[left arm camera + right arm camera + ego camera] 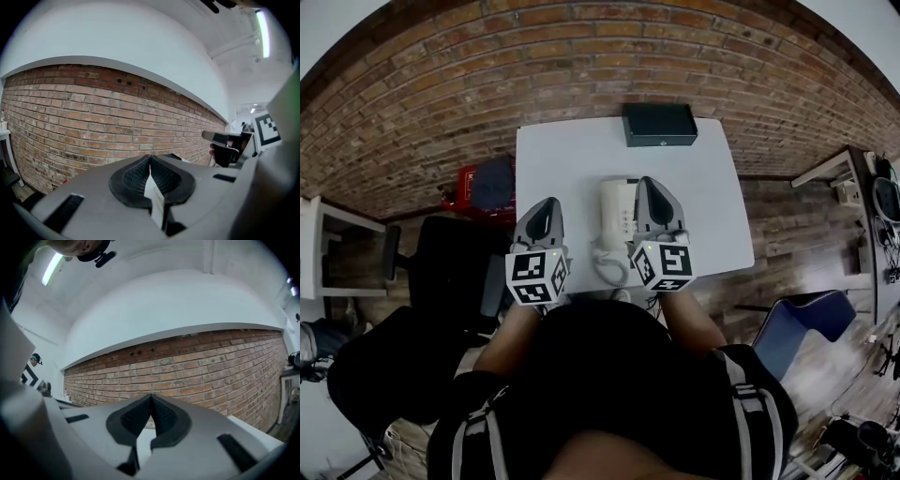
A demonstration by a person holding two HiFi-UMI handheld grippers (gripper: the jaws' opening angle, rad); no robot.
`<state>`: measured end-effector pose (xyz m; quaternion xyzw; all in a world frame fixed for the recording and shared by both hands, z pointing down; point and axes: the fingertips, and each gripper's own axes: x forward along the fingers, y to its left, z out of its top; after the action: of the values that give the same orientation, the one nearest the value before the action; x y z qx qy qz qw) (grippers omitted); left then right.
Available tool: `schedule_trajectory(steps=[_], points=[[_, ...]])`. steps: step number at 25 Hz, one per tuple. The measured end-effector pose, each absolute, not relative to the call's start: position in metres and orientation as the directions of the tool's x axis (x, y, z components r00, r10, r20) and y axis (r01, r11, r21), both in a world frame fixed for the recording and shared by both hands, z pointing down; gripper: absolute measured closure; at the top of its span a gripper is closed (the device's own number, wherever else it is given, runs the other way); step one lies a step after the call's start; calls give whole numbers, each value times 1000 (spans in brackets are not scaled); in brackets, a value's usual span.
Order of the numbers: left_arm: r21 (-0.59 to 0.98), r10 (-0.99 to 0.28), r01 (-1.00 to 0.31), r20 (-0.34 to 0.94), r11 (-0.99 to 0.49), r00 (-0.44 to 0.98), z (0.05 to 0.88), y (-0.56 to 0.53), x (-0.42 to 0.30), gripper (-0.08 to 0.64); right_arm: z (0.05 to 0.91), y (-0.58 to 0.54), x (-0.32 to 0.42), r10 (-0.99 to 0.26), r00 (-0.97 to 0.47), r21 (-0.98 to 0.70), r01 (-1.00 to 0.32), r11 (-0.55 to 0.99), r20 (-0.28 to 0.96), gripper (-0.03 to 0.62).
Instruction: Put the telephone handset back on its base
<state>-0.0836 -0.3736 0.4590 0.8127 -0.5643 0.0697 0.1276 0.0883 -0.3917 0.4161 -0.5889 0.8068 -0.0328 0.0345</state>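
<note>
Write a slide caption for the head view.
Left claw and right claw, both shut and empty, held over a white table bearing a telephone and black box.

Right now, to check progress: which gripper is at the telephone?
The right gripper: its tip overlaps the white telephone; the left gripper sits clear to its left.

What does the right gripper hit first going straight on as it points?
Probably the brick wall: past the shut right gripper, its own view shows only wall. In the head view the black box lies in that line, but the gripper may pass over it; height unclear.
</note>
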Motion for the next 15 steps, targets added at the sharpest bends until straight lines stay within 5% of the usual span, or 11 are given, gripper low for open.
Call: schedule_trajectory(steps=[15], points=[[123,-862,-900,258,-418,436,460,-369,-52,555,434,-365,91,-944,-326,-172,-934,312,55,595]])
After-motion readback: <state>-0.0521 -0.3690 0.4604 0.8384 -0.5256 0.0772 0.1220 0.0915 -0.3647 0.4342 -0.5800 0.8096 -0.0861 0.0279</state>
